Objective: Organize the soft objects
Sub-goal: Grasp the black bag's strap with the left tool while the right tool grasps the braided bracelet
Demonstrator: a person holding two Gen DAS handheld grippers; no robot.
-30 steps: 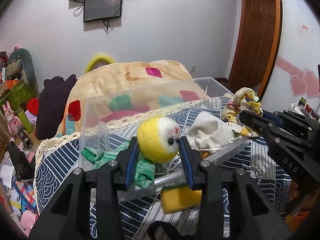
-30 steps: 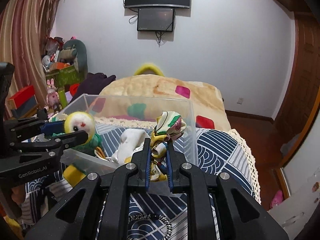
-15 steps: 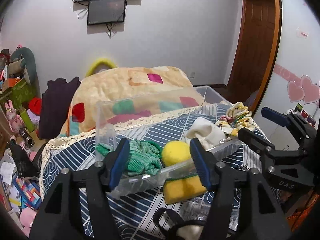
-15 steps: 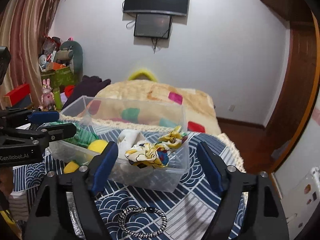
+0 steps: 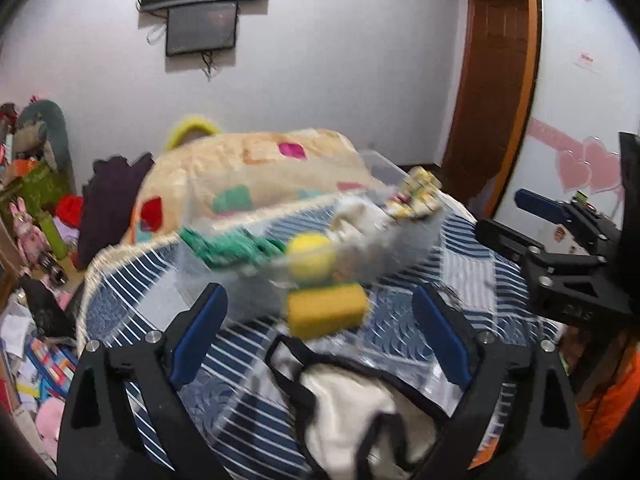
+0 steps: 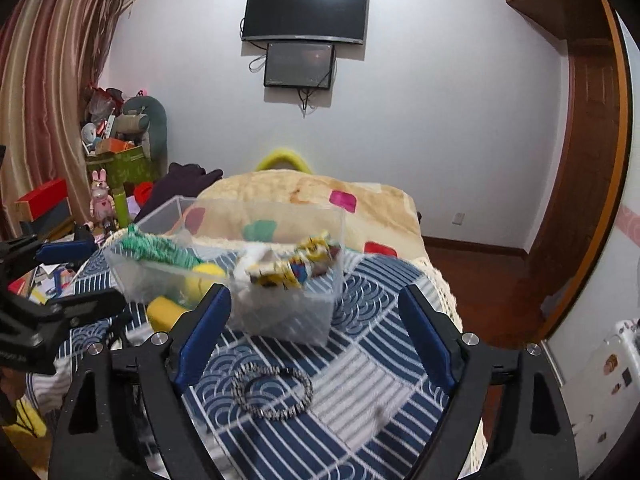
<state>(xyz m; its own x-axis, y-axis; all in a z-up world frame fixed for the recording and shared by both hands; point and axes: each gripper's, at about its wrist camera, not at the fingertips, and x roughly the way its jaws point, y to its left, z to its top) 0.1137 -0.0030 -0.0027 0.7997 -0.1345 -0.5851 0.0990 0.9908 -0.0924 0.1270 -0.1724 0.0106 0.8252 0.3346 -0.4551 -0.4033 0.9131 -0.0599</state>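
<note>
A clear plastic bin (image 5: pixel 412 240) (image 6: pixel 304 320) stands on the blue patterned tablecloth. It holds a green knit piece (image 5: pixel 232 246) (image 6: pixel 160 250), a yellow plush ball (image 5: pixel 310 254) (image 6: pixel 202 278), a white cloth (image 5: pixel 356 216) and a yellow patterned scarf (image 5: pixel 418 196) (image 6: pixel 300 262). A yellow sponge (image 5: pixel 326 310) (image 6: pixel 164 314) lies in front of the bin. My left gripper (image 5: pixel 320 330) is open and empty, held back from the bin. My right gripper (image 6: pixel 314 328) is open and empty, also short of the bin.
A white bag with black straps (image 5: pixel 352 404) lies under the left gripper. A beaded bracelet (image 6: pixel 272 392) lies on the cloth near the right gripper. A quilt-covered mound (image 6: pixel 316 200) sits behind the bin. Clutter fills the floor at left (image 5: pixel 28 208).
Both grippers opened and let go: the plush ball and the scarf dropped into the bin. Both grippers then pulled back from the bin.
</note>
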